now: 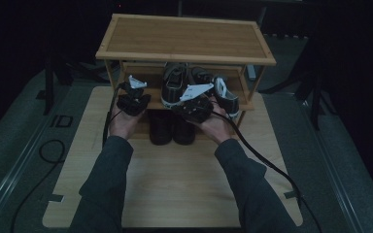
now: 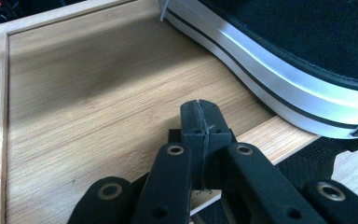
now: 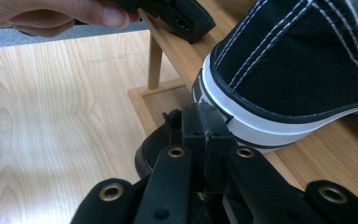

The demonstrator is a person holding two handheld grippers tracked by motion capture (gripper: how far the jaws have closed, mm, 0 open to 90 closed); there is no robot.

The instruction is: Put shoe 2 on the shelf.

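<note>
**Two closed grippers at a shoe rack**

The left gripper (image 2: 200, 112) has its jaws pressed together, holding nothing, above the middle shelf (image 2: 98, 93). The right gripper (image 3: 204, 119), also closed and empty, sits just beside a black canvas sneaker (image 3: 298, 60) with a white sole, resting on that shelf. The rack (image 1: 184, 39) stands on the worktop (image 1: 175, 184).

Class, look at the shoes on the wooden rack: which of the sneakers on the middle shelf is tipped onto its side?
The right sneaker, tipped over, white sole rim facing out; the left sneaker stands upright.
</note>
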